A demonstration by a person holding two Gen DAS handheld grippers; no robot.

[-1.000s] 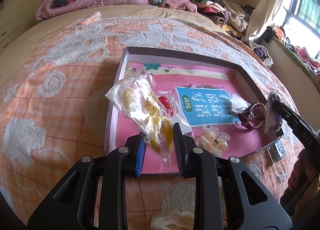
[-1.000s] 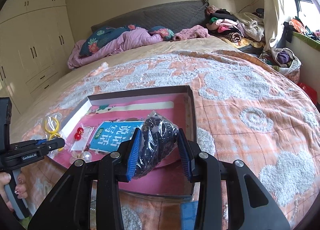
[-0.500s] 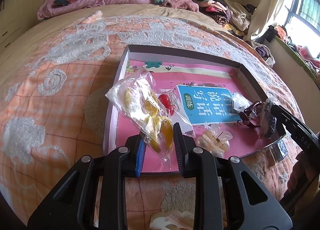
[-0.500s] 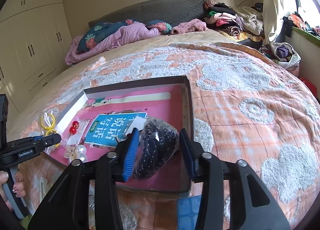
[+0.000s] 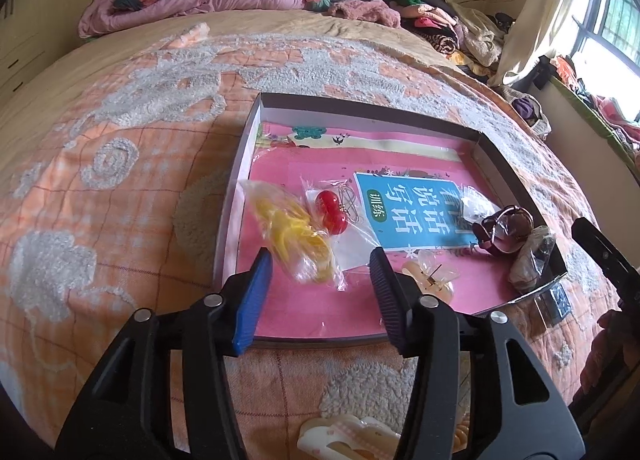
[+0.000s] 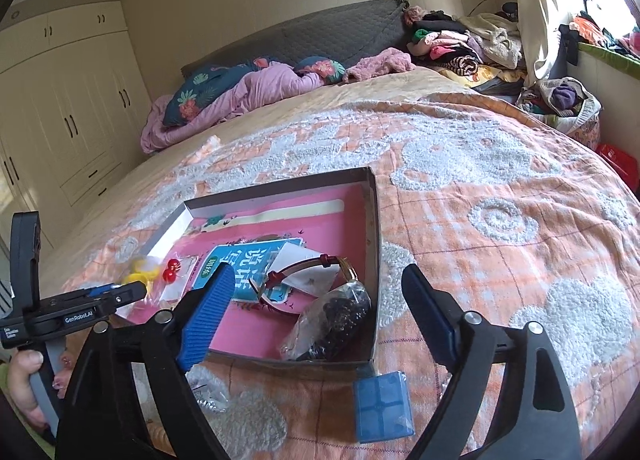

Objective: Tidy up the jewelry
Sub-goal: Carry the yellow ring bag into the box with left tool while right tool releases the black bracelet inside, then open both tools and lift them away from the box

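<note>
A shallow box (image 5: 516, 171) (image 6: 376, 227) with a pink floor lies on the bed. My left gripper (image 5: 320, 280) is open just above its near left part; a bag of yellow rings (image 5: 296, 240) lies loose in the box in front of it, beside a bag with red bead earrings (image 5: 332, 211). My right gripper (image 6: 316, 312) is open over the near right corner, where a bag of dark beads (image 6: 340, 320) (image 5: 528, 256) lies. A red-strapped watch (image 6: 308, 276) (image 5: 504, 227) and a clear hair claw (image 5: 432, 280) also lie inside.
A blue booklet (image 5: 412, 211) lies in the box's middle. Outside the box lie a blue plastic case (image 6: 382, 408), a small silvery bagged item (image 6: 212, 396) and a cream hair clip (image 5: 348, 440). Quilts and clothes are piled at the bed's far end (image 6: 452, 39).
Both grippers opened. The yellow ring bag dropped from the left gripper into the box, and the dark bead bag dropped from the right gripper into the near right corner.
</note>
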